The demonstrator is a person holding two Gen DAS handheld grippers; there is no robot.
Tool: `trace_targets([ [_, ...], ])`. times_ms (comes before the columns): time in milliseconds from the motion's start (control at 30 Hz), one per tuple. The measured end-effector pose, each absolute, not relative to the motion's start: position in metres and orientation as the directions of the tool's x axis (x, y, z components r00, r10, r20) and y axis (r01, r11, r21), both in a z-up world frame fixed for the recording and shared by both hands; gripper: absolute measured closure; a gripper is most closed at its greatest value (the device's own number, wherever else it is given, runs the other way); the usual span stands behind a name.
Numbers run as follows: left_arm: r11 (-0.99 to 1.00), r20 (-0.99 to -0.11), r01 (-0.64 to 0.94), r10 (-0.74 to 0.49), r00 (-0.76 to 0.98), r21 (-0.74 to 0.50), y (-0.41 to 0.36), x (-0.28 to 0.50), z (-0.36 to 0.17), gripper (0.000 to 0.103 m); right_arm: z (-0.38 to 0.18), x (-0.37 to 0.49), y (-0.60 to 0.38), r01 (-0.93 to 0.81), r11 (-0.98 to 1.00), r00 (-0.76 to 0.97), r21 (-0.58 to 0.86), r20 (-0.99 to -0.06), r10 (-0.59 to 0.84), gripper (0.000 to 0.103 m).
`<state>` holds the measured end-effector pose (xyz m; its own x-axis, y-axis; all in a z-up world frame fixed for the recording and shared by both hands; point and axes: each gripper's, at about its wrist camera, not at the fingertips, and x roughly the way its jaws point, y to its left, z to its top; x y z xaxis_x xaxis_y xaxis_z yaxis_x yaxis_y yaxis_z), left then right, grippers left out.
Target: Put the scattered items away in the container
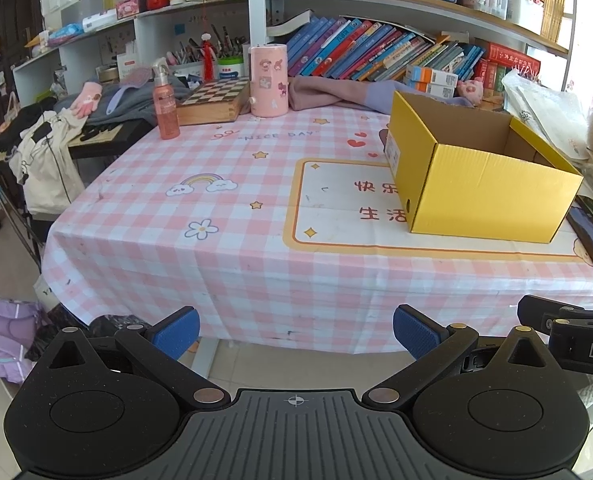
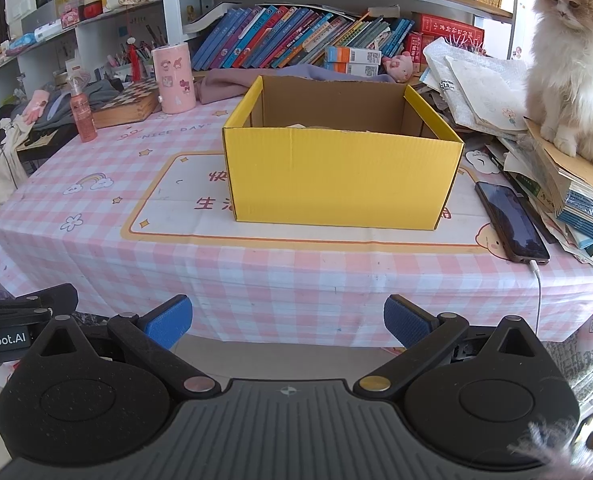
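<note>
Yellow cardboard made up the open box (image 2: 342, 178) that sat on the table with the pink and white checked cloth (image 2: 256, 276). It stood on the big cream picture panel with the orange border, near the right side of the table. Its inside walls were plain brown. From the right wrist view, only a little bit of something pale showed over the front wall, too small to tell what it was.

Both tools were held back from the near edge of the table, side by side. The left gripper (image 1: 296, 330) had its blue pads (image 1: 178, 330) spread wide apart and held nothing. The right gripper (image 2: 288, 320) was spread wide too, with nothing between its blue pads (image 2: 406, 322).

A dark phone (image 2: 510, 222) with a white cable lay flat on the cloth just beside the right of the box. A fluffy orange and white cat (image 2: 572, 52) sat on a messy pile of books and papers at the right edge of the table, looking down.

At the back left stood a tall pink round tin with stickers (image 2: 173, 80), a pink spray bottle (image 2: 82, 110) and a wooden chessboard box (image 2: 126, 104). A mauve cloth (image 2: 224, 84) lay behind the box. Shelves full of books filled the wall behind.
</note>
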<state>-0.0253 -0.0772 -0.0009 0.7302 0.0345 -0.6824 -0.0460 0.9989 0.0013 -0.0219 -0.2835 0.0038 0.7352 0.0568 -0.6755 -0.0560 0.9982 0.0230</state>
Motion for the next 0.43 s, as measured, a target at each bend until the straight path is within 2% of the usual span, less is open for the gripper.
trace_targets([
  [433, 0.999, -0.684, -0.044, 0.028, 0.729, -0.007, -0.0776, -0.0235, -0.0003, 0.0, 0.0029, -0.0203, -0.283, -0.057, 0.998, 0.733, 0.023, -0.677, 0.057, 0.0],
])
